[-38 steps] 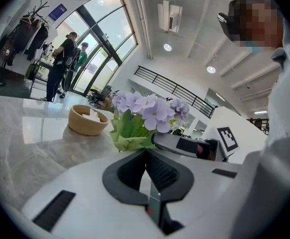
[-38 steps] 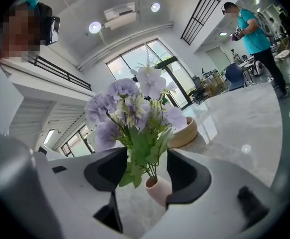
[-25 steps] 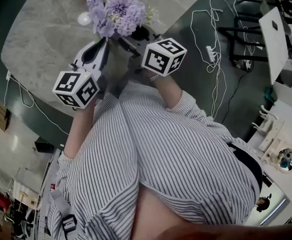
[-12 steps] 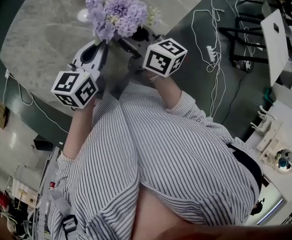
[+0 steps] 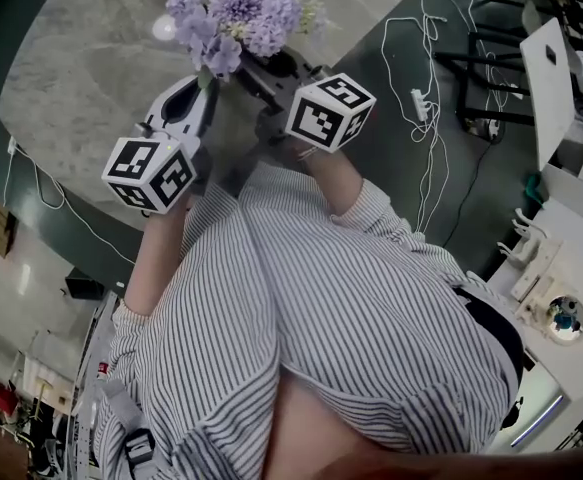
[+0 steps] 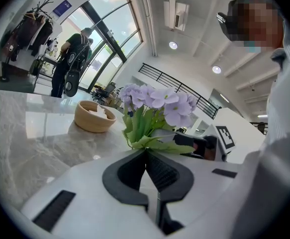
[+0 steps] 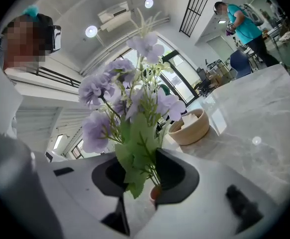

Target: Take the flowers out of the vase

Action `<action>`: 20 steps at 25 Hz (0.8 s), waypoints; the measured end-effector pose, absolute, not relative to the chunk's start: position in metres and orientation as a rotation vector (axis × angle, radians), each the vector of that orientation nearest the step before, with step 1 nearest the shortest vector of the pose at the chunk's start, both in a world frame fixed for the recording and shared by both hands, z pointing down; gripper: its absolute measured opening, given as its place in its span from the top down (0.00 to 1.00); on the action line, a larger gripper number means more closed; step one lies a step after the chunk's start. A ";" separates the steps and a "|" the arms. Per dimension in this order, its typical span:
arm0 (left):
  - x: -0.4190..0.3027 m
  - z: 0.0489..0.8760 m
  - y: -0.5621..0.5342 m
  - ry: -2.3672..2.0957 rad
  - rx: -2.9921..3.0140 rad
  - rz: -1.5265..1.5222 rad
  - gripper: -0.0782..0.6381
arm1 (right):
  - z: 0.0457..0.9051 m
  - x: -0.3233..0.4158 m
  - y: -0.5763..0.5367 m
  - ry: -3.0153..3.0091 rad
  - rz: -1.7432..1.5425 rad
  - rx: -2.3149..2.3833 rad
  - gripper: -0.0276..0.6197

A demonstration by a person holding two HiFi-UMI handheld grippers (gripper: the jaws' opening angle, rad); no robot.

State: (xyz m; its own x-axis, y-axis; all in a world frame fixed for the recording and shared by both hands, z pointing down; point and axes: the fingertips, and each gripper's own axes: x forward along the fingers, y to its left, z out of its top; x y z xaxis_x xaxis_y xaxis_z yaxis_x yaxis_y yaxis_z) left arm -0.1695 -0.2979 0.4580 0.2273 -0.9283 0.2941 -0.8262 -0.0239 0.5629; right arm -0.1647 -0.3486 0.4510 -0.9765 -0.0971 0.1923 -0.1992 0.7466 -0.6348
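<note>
A bunch of purple flowers with green leaves stands on the marble table. In the right gripper view the flowers rise between my right gripper's jaws. Those jaws have just been closing and now press on the leafy stems. A small orange-brown thing shows under the stems; the vase is otherwise hidden. My left gripper is shut, its tips meeting at the foot of the flowers. In the head view the left gripper and right gripper flank the stems.
A wooden bowl sits on the table behind the flowers. White cables lie on the dark floor to the right, beside white furniture. The person's striped shirt fills the lower head view. Other people stand far off.
The bunch has shifted slightly toward the top of the head view. Both grippers stay about where they were.
</note>
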 end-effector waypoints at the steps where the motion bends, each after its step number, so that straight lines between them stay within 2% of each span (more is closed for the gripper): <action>1: -0.169 0.458 -0.298 -1.614 1.861 -0.203 0.88 | 0.451 -0.165 -0.349 -2.797 1.035 0.244 0.78; 20: -0.168 0.458 -0.292 -1.604 1.867 -0.198 0.88 | 0.453 -0.160 -0.354 -2.775 0.971 0.396 0.88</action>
